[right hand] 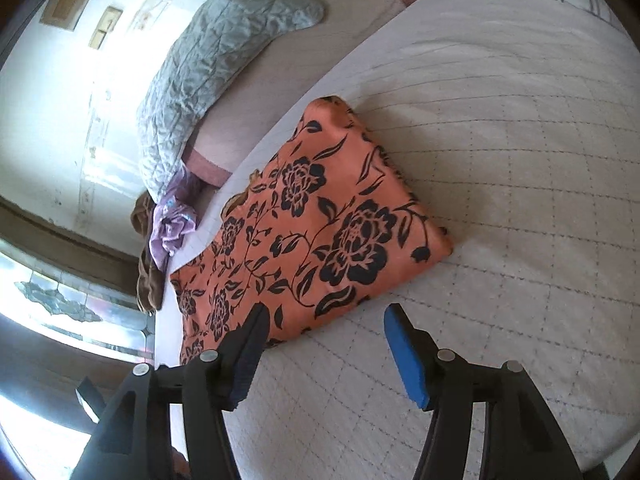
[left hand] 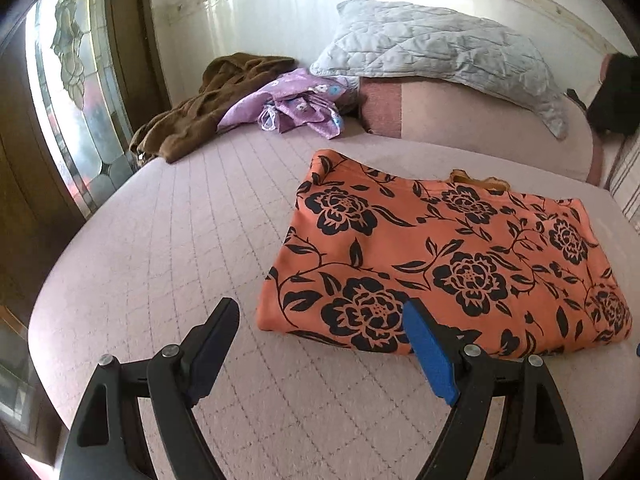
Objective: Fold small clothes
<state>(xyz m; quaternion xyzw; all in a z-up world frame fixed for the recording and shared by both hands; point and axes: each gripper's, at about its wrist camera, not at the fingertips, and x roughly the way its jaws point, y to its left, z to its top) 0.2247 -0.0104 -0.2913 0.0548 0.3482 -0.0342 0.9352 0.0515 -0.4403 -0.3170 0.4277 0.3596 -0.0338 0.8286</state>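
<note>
One orange cloth (left hand: 440,256) with black flowers lies folded into a flat block on the quilted bed cover (left hand: 180,240), its near edge just ahead of both claws and nothing lying on it. The left gripper (left hand: 320,320) hangs above the cover with its jaws wide apart and nothing between them; its blue pad overlaps the cloth's near left corner in the left view, though contact cannot be judged. The right gripper (right hand: 324,324) also stands with jaws apart and empty, over the cloth's near edge. Bare cover stretches to the left of the cloth and, in the right view, to its right and front. At the far side sit three more soft things: one brown garment (left hand: 208,100), one purple garment (left hand: 288,104) touching it, and one grey pillow (left hand: 440,48). The bed's left edge runs beside a glass door (left hand: 72,100).
</note>
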